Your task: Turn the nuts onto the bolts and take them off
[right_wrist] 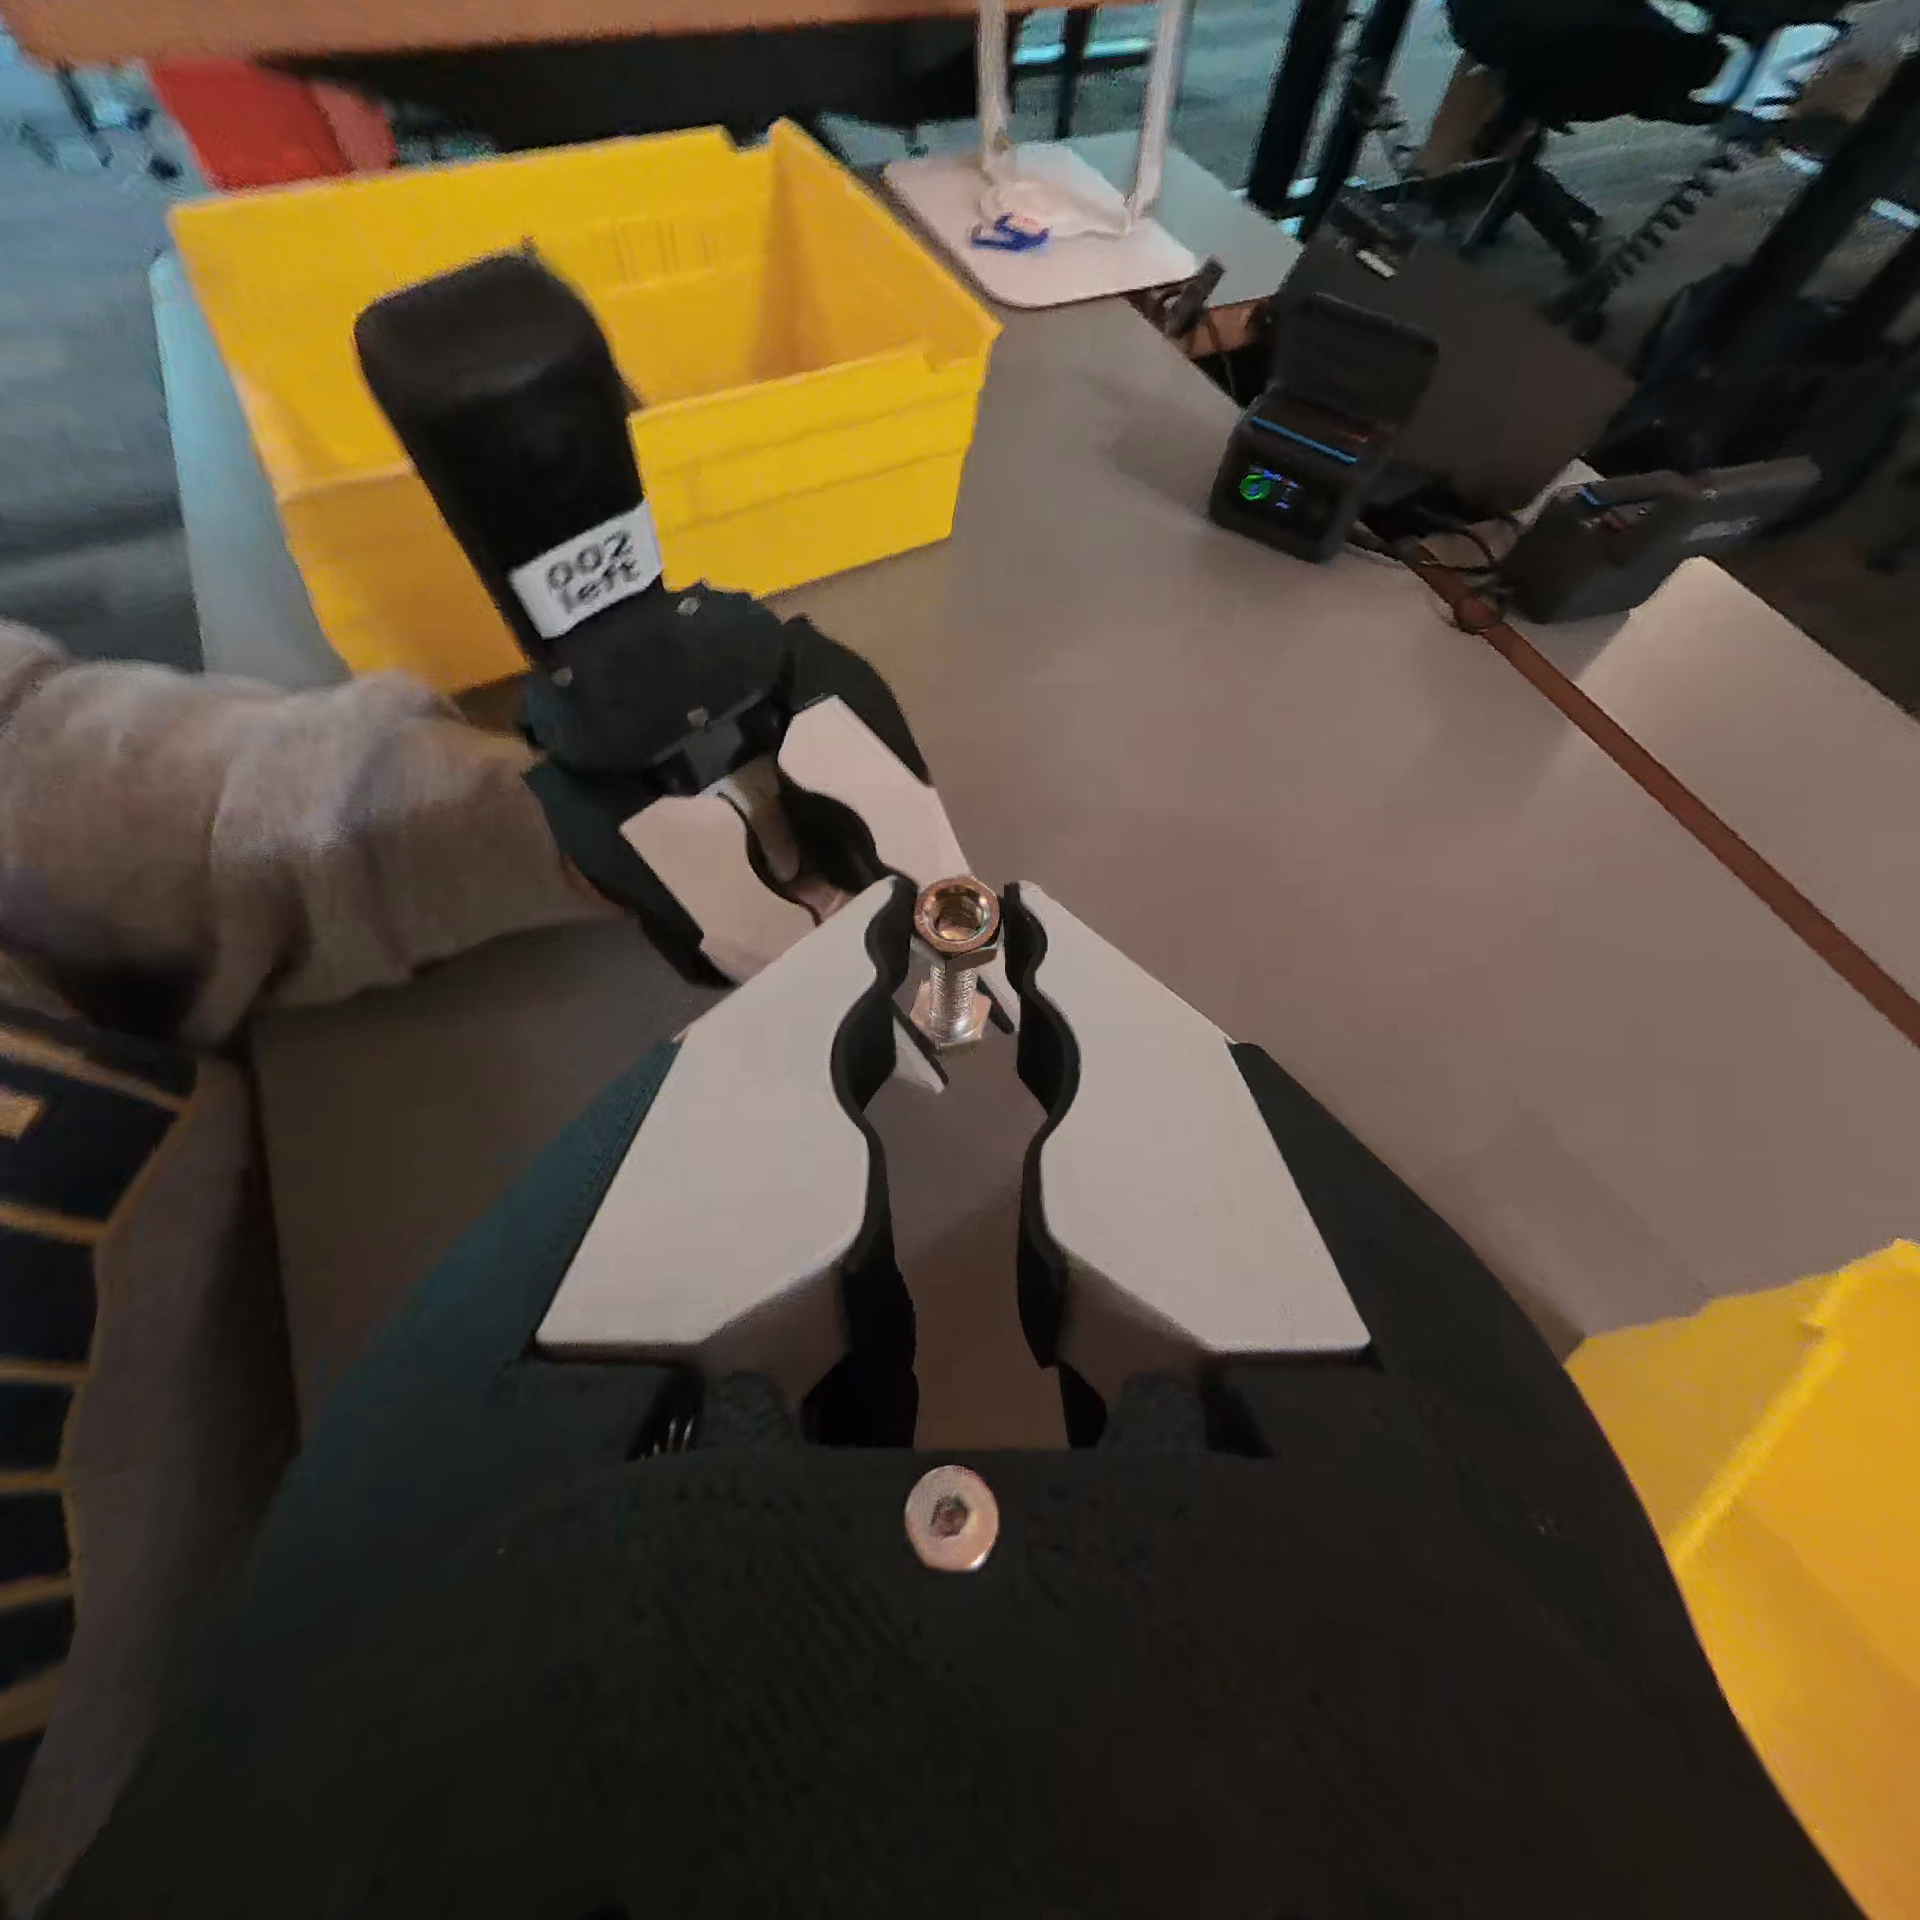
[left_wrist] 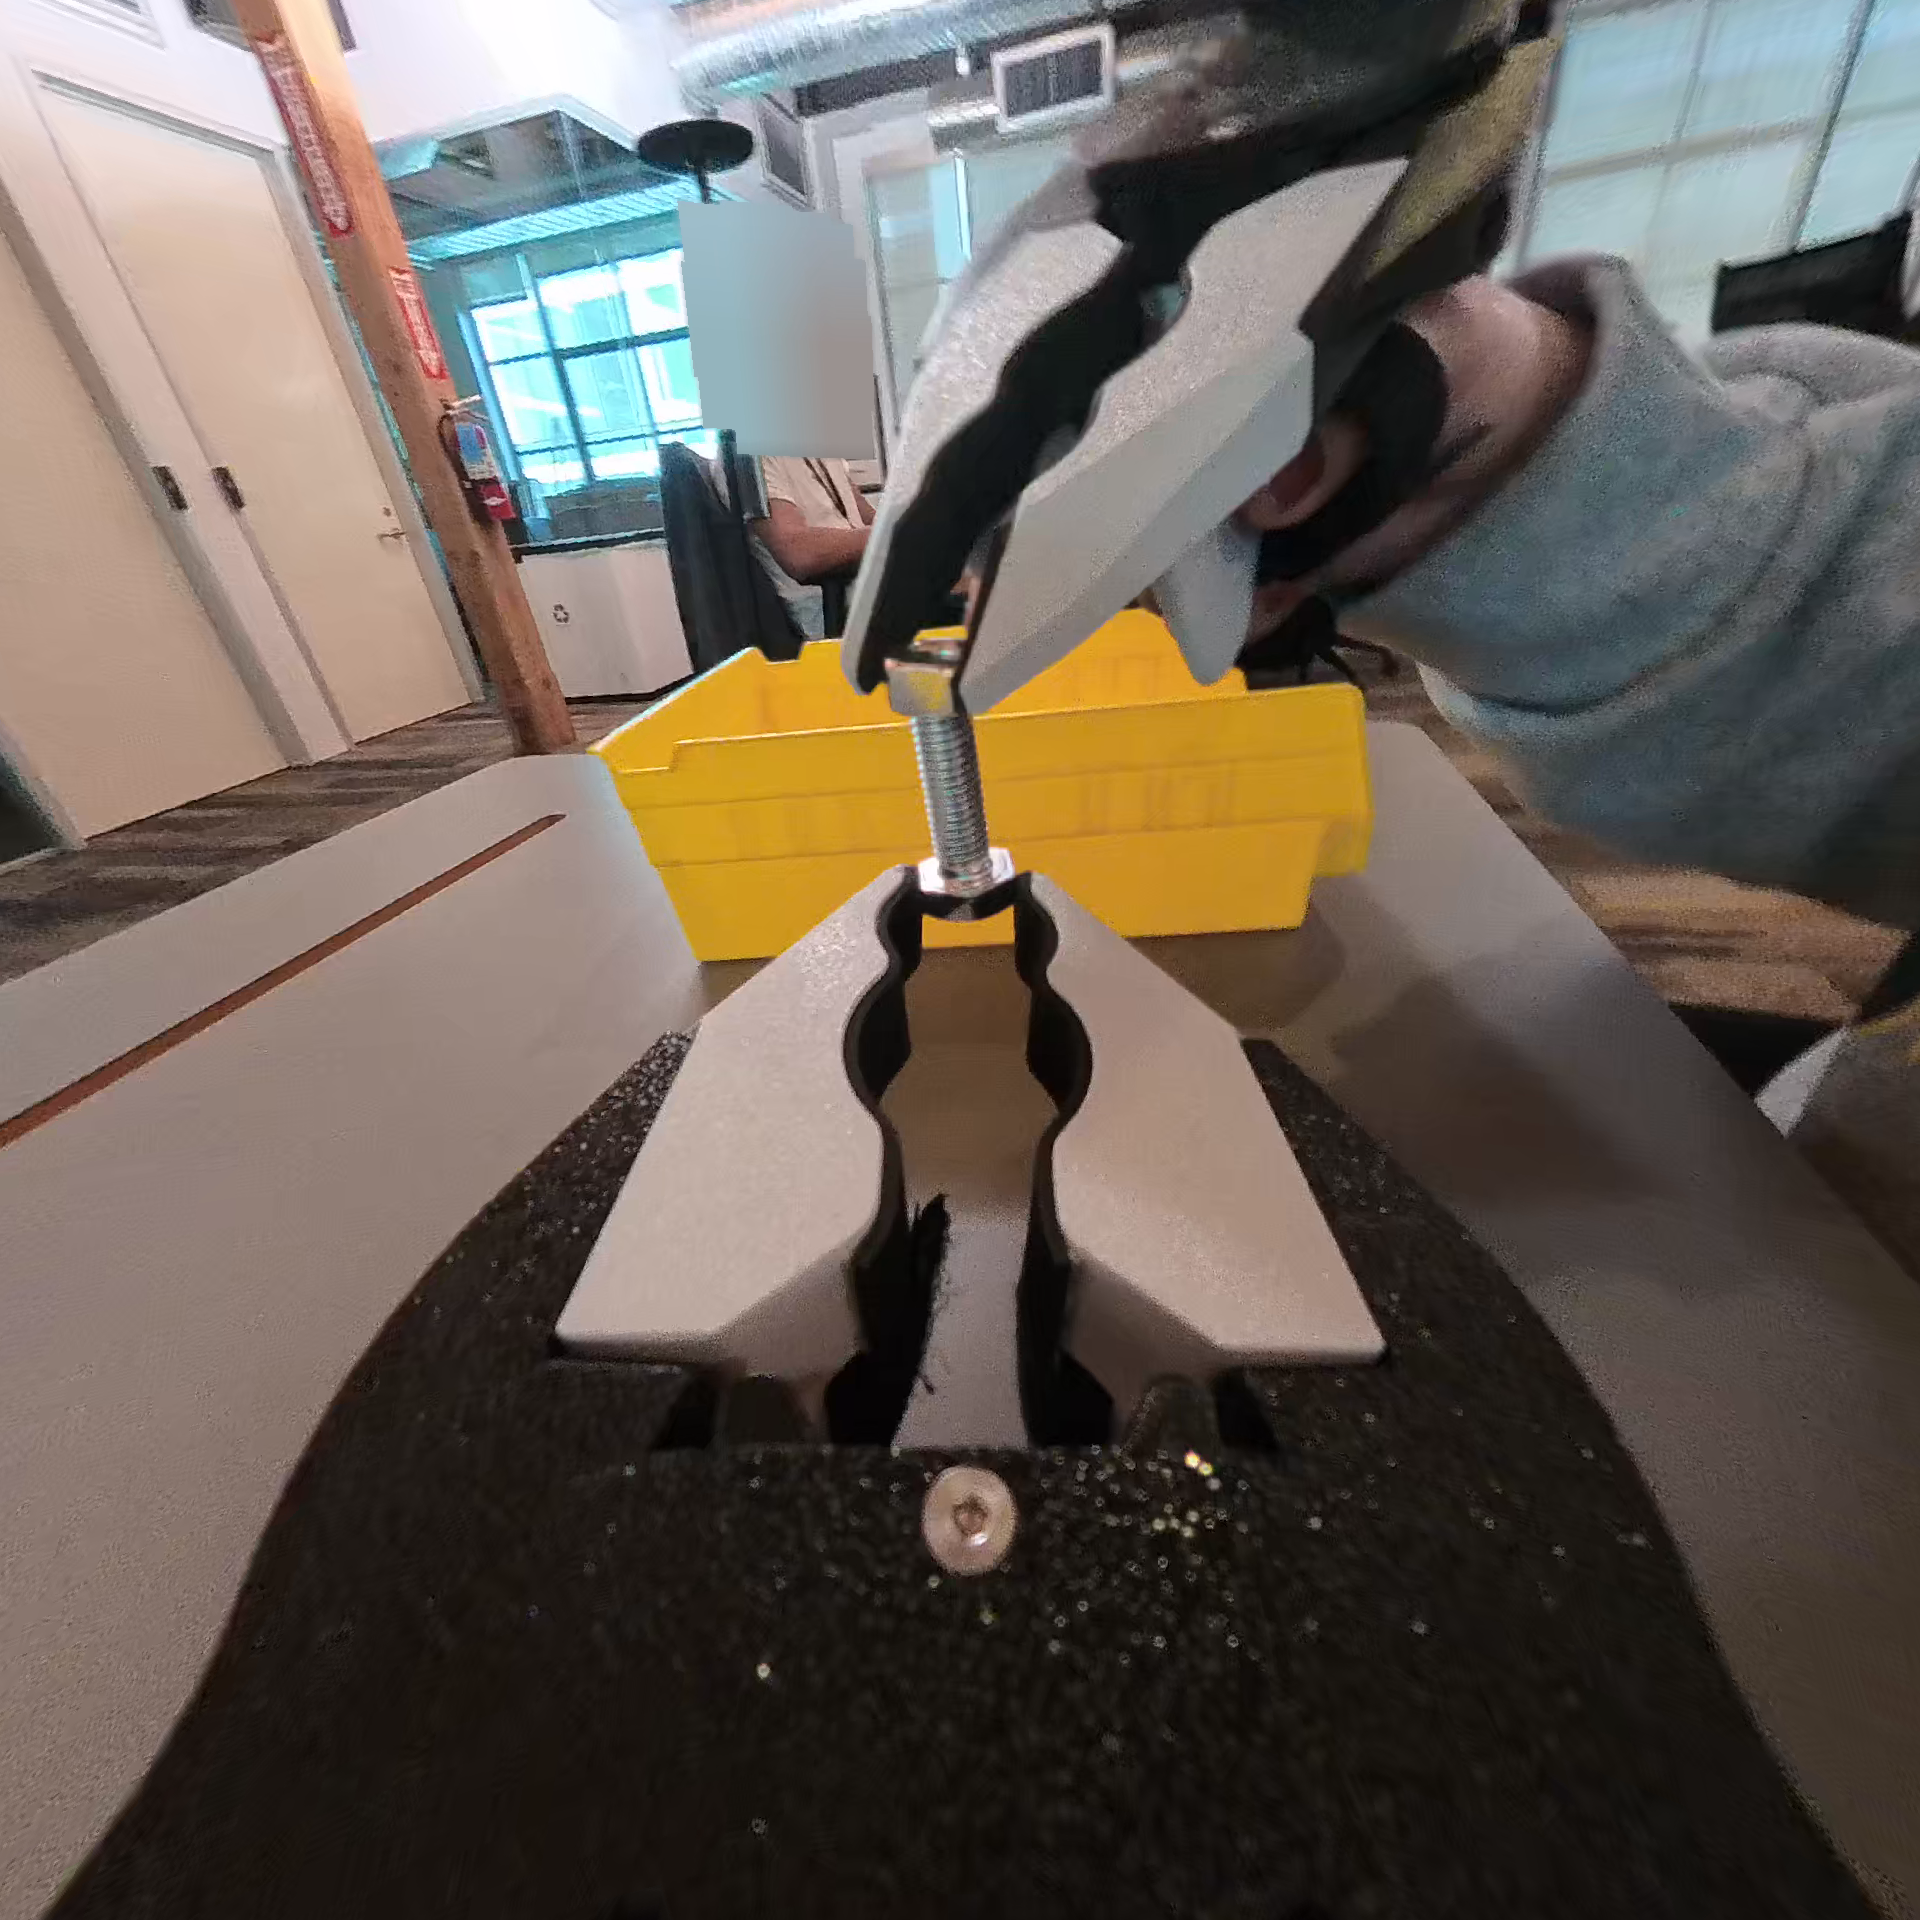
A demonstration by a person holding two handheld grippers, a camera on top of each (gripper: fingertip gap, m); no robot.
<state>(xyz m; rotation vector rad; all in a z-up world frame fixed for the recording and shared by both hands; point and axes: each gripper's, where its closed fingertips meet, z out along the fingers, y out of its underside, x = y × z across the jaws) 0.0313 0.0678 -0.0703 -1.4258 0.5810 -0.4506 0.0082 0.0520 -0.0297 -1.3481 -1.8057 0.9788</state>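
Observation:
A silver bolt stands upright above the grey table. My left gripper is shut on its hex head at the bottom. My right gripper comes down from above and is shut on a nut at the top of the thread. In the right wrist view the nut sits between my right gripper's tips, with the bolt below it. The left gripper's fingers reach in from the left under the bolt; their tips are mostly hidden.
A yellow bin stands just behind the bolt, and also shows in the right wrist view. A second yellow bin sits at the near right. Small black devices with cables stand at the right edge. A person sits far behind. The left gripper's tips are roughly 5 cm from the right gripper's.

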